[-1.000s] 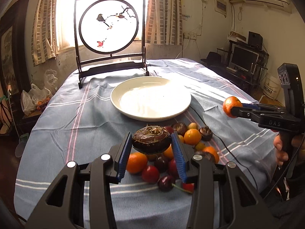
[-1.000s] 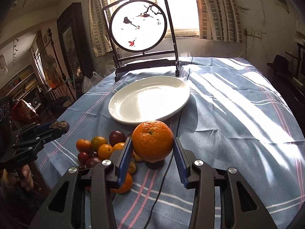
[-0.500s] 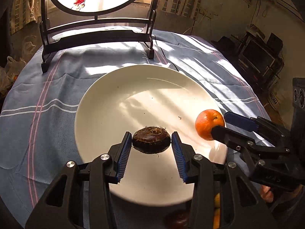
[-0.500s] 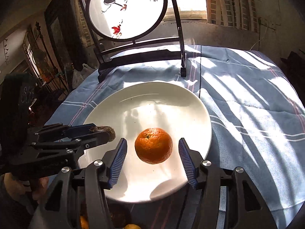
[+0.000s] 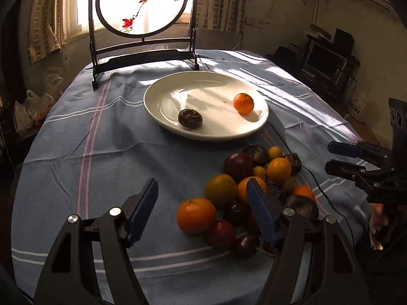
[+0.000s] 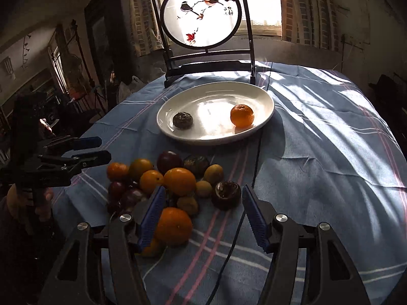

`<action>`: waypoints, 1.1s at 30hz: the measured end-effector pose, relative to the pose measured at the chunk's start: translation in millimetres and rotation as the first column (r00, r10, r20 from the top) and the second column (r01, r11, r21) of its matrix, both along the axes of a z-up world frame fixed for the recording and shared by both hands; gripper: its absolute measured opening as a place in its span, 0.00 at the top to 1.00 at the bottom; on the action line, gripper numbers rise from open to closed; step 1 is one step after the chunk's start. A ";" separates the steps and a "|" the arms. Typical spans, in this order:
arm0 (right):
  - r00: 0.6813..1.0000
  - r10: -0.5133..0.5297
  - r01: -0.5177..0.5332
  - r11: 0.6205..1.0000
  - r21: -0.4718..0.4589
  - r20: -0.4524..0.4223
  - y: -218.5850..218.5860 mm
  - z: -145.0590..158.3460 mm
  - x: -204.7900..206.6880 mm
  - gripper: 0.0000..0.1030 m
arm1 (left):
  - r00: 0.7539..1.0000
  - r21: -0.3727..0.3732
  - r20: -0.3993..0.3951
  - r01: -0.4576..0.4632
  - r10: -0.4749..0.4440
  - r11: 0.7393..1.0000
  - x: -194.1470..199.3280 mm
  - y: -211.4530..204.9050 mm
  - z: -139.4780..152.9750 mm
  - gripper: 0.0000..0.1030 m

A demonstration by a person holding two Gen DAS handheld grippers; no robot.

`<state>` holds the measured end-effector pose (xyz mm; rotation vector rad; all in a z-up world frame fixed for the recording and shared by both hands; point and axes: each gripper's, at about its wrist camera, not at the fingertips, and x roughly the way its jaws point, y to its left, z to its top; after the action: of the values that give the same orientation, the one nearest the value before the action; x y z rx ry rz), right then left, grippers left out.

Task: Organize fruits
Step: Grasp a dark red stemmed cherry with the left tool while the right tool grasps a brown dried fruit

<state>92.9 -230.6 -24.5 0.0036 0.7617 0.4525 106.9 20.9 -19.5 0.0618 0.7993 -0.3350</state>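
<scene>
A white plate [image 5: 162,94] [image 6: 264,99] holds a dark brown water chestnut [image 5: 190,118] [image 6: 182,120] and an orange mandarin [image 5: 243,103] [image 6: 242,115]. A pile of mandarins, dark plums and chestnuts [image 5: 254,178] [image 6: 173,178] lies on the blue cloth in front of the plate. My left gripper [image 5: 203,206] [image 6: 95,150] is open and empty, above the pile's left side. My right gripper [image 6: 202,211] [image 5: 338,156] is open and empty, above the pile's right side.
A round painted screen on a black stand [image 5: 142,7] [image 6: 203,17] stands behind the plate. A thin black cable [image 6: 257,162] runs across the blue striped tablecloth [image 5: 76,139]. Room furniture lies beyond the table edges.
Both grippers have let go of their fruit on the plate, opened wide and drawn back to above the pile. The chestnut and mandarin now rest on the plate.
</scene>
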 end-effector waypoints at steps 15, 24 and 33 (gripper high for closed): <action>0.997 -0.072 0.073 0.997 0.038 -0.014 -18.2 -14.8 -70.1 0.39 | 0.997 0.091 0.004 0.077 -0.077 0.993 -53.2 -38.9 -54.2 0.65; 0.999 -0.049 0.050 0.998 0.032 -0.021 -14.8 -19.2 -69.7 0.39 | 0.996 0.100 0.041 0.072 -0.077 0.992 -48.3 -45.8 -57.5 0.72; 0.999 0.008 -0.006 0.999 0.044 -0.040 7.0 -21.6 -51.1 0.39 | 0.994 0.027 0.102 0.031 -0.034 0.999 -72.9 -22.8 -28.5 0.72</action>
<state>41.8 -223.6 -46.1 0.0513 0.7914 0.4767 34.0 -1.9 -48.0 0.1146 0.7019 -0.3502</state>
